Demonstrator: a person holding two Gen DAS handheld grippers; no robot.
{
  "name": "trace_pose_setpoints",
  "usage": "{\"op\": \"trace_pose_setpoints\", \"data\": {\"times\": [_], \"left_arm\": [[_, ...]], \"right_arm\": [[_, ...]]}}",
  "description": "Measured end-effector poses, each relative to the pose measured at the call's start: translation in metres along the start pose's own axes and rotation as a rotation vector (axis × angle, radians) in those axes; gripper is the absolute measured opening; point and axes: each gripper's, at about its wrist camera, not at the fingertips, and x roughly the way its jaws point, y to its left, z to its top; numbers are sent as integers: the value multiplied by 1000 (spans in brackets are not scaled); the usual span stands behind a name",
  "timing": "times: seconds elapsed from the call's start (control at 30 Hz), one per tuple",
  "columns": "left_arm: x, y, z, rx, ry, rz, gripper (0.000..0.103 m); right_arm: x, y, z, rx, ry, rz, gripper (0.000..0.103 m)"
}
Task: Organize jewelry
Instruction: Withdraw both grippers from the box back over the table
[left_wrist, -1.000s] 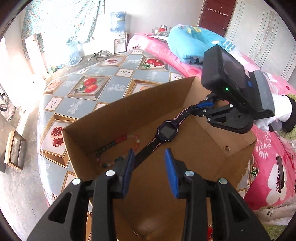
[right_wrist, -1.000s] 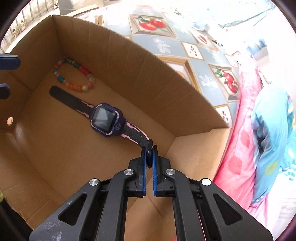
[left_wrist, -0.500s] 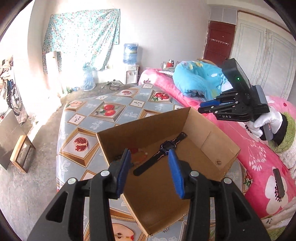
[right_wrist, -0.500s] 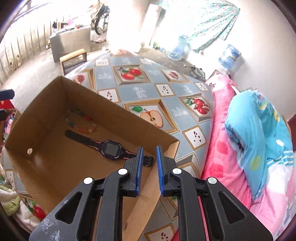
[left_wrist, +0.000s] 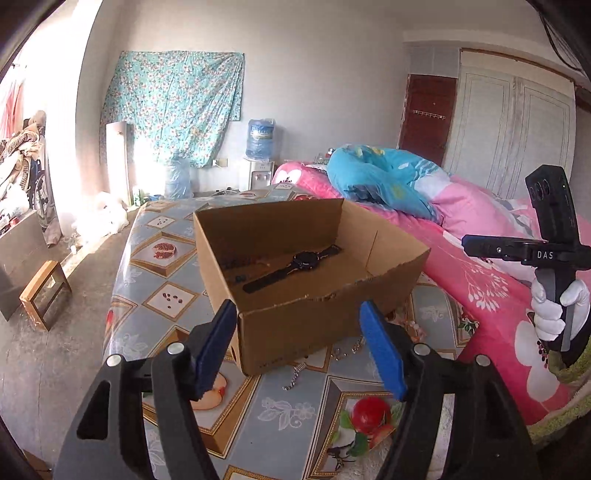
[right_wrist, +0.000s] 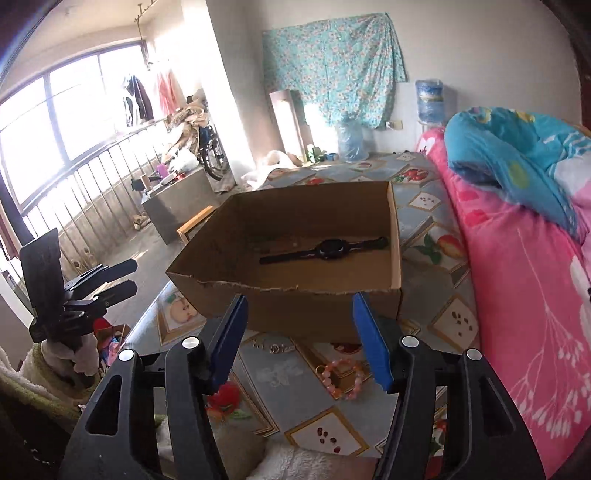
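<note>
Fingers, left gripper (left_wrist: 297, 345): blue pads spread wide, nothing between them, jaws just opened further; poised low before the near wall of the open brown cardboard box (left_wrist: 314, 321). Fingers, right gripper (right_wrist: 299, 339): blue pads likewise parted and empty, jaws just opened after closure; held clear of the same box, facing its torn near rim. Item stored: black wristwatch with dark strap (left_wrist: 295, 266), lying flat on the box floor, strap stretched along the bottom, free of both grippers; a dim beaded piece beside it is too dark to identify. Items outstanding, on the patterned fruit-print surface (left_wrist: 280, 410) just outside the box: pink beaded bracelet (right_wrist: 343, 373), directly below the right fingers; small silver chain pieces (left_wrist: 295, 374) against the box's near wall, below the left fingers. Step in hand, by judgement: watch deposited, both grippers free, selection of next piece pending. Next move, by judgement: lower the right fingers over the bracelet, straddle its bead ring, close on one side; the thin chain will likely need a flat, low pinch against the surface. Edges: the box's ragged front rim stands between the loose items and the interior, so a lift must clear it. Room: the surface falls away near the left gripper; a pink floral bed quilt (right_wrist: 517, 280) crowds the right side; open space above the box is ample.
</note>
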Motion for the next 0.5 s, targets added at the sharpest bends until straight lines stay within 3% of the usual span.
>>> {"op": "trace_pose_setpoints", "data": {"times": [0.07,0.17,0.23,0.37,0.5], "left_arm": [[14,-10,-17,-5,58,0,68],[38,-25,-39,12,122,8,68],[56,-35,-48,63,147,41,68],[82,-49,-62,158,185,94,68],[99,-45,-65,144,213,105,63]], "right_arm": [[18,5,-29,49,50,15,57],[47,19,-62,60,111,-30,56],[64,26,-78,81,139,-41,49],[81,44,-94,51,150,-81,37],[92,50,-99,44,138,-97,37]]}}
